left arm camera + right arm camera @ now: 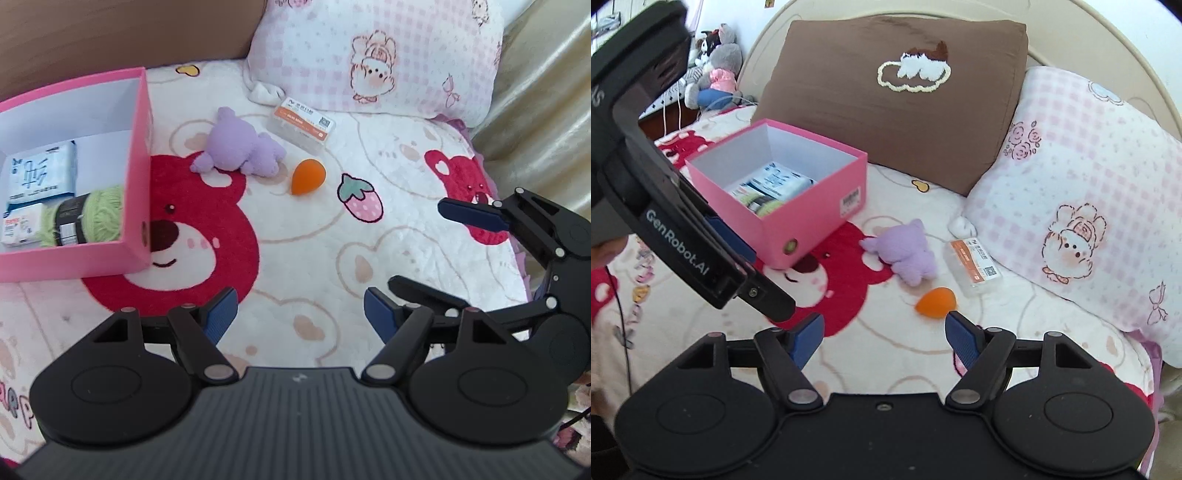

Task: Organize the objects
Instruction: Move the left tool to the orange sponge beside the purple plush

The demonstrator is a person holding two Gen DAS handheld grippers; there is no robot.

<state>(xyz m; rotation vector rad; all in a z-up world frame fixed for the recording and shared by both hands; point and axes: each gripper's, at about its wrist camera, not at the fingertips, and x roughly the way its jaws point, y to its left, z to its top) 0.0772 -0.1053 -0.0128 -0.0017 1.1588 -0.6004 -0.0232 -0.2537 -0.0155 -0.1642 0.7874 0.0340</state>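
Three items, purple plush bear, orange sponge and clear case, are lying beside pink box; left gripper and right gripper are hovering spread, empty, probably needing sponge pickup next.

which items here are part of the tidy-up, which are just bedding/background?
Job items: pink box, purple plush, orange sponge, clear labelled case, white socks.

Background: brown pillow, pink checked pillow, bear blanket, stuffed toys off the bed.
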